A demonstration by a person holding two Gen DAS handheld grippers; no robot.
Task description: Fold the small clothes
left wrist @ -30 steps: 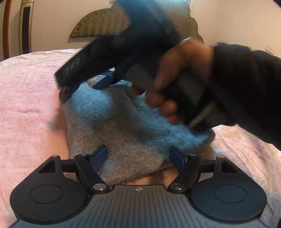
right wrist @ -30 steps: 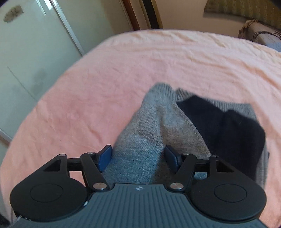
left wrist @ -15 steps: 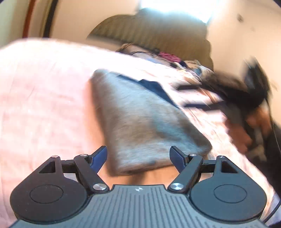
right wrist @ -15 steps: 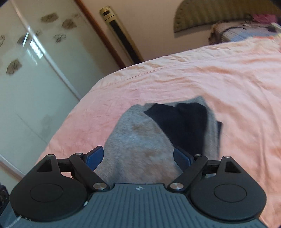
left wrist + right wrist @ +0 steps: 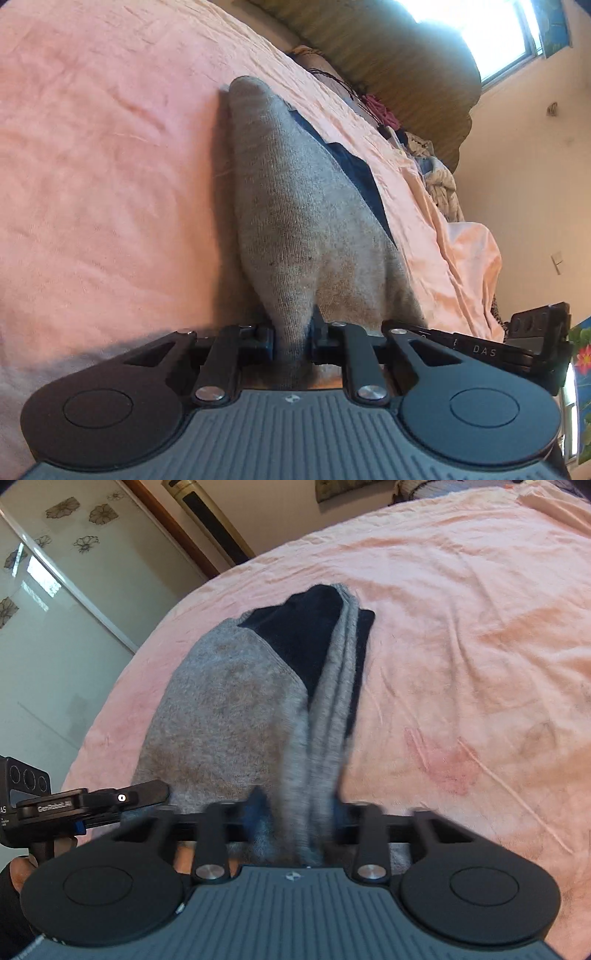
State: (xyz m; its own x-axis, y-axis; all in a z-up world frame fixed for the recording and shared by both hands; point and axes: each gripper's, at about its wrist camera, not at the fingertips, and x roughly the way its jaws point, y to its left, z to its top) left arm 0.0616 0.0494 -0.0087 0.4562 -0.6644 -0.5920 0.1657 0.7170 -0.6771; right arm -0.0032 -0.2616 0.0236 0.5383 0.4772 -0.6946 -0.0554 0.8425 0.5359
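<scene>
A: Where is the grey garment (image 5: 303, 206) lying?

B: On the pink bedsheet (image 5: 103, 155). In the left wrist view it runs straight ahead from the fingers, long axis away from the camera, its rounded far end pointing toward the headboard (image 5: 388, 55).

A: And the left gripper (image 5: 293, 338)?

B: Its fingers (image 5: 266, 339) are drawn in narrow, pinching the near edge of the grey garment between them. The cloth bunches up into a ridge right at the pinch.

A: What about the other side?

B: The right gripper (image 5: 295, 812) has its fingers (image 5: 255, 808) close together on a gathered fold of the same garment. That part is blurred, but the cloth passes between them. From there the garment stretches forward and slightly left, with a dark navy lining (image 5: 303, 627) showing at the far end.

A: Are the two tools near each other?

B: Yes. In the right wrist view the left tool sits just left of the right fingers, at the same near edge of the garment. A clothes pile (image 5: 436, 173) lies well beyond, right of the left fingers.
</scene>
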